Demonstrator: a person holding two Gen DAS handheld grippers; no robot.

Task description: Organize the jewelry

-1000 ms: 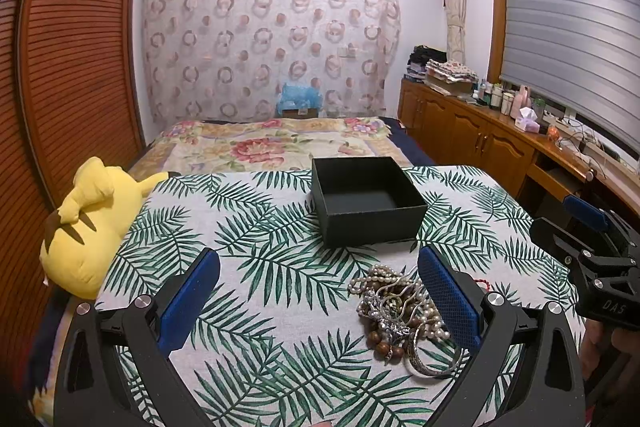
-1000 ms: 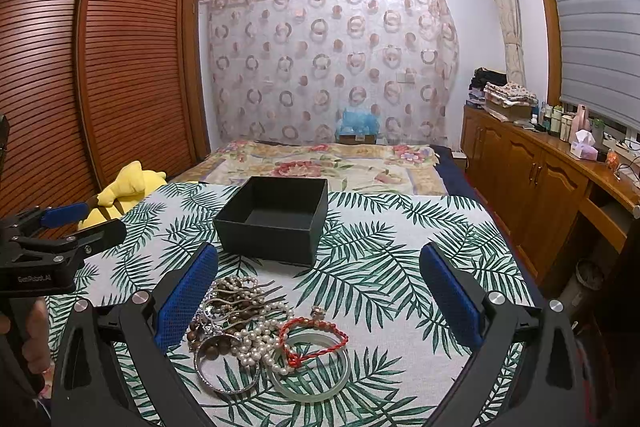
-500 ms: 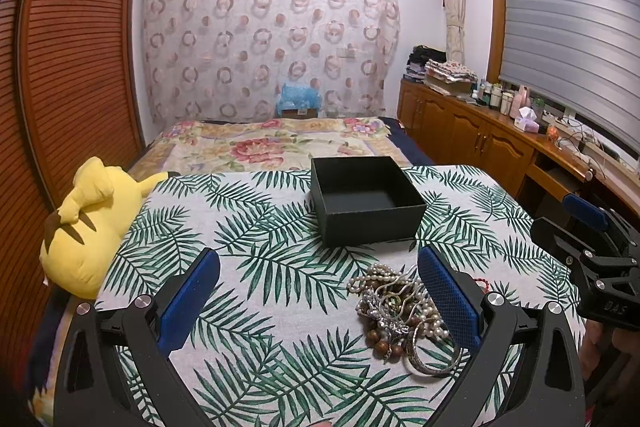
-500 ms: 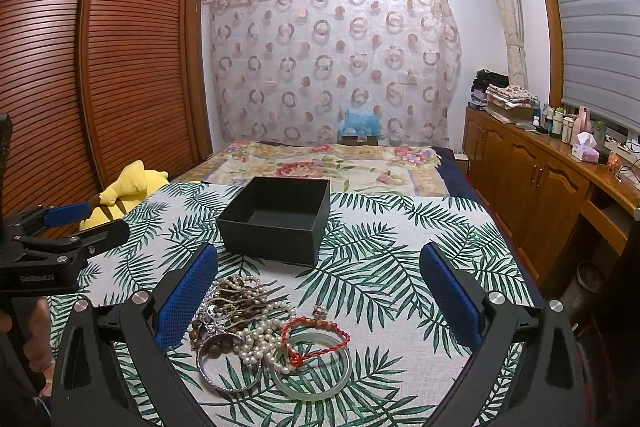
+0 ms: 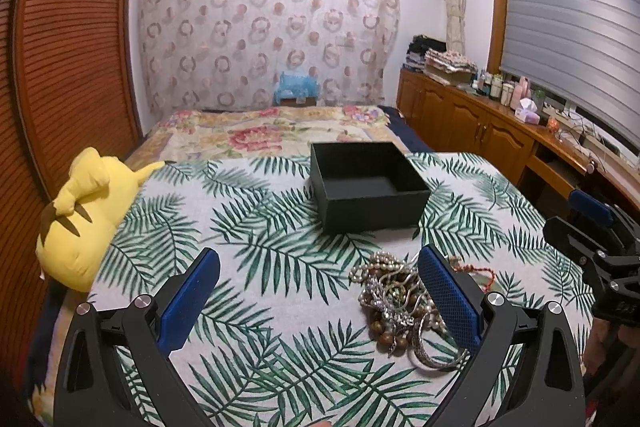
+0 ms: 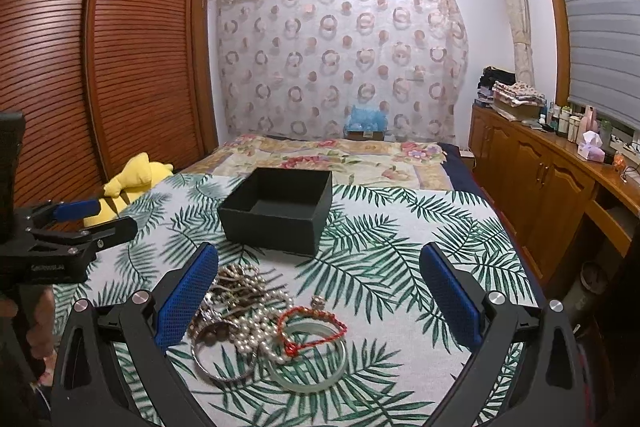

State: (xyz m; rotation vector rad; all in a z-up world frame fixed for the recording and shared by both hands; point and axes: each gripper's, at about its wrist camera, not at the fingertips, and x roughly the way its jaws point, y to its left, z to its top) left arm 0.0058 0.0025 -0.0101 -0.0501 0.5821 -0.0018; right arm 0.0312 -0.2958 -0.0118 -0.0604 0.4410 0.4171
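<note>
Jewelry (image 6: 256,319) lies in a tangled heap on a cloth (image 6: 400,267) printed with green palm leaves. The heap holds pearl strands (image 6: 256,331), brown wooden beads (image 5: 386,333), a silver bangle (image 6: 224,367), a pale green bangle (image 6: 308,377) and a red cord bracelet (image 6: 312,327) that rests across the green bangle. The pieces overlap and touch one another.

Beyond the heap, farther from the cameras, stands a black box (image 6: 280,211) with no lid on it. Its inside is dark and looks empty. Box and heap are near each other but apart.

The left gripper (image 5: 320,291) has its blue-padded fingers spread wide and holds nothing. The heap sits by its right finger (image 5: 448,291), which hides part of the pile. The right gripper (image 6: 320,291) is likewise spread wide and holds nothing. The heap lies just inside its left finger (image 6: 188,295), low in that view. Whether either gripper touches the cloth cannot be told.

Each camera sees the other gripper at the edge of its view, with part of a hand (image 6: 40,327) on the left gripper's handle.

A yellow plush toy (image 5: 84,215) lies at the left edge of the cloth, beside a slatted wooden wardrobe (image 6: 100,67). Behind the cloth is a floral bedspread (image 6: 320,155), then a curtain (image 6: 340,59) with a ring pattern. Wooden cabinets (image 6: 540,179) run along the right wall.
</note>
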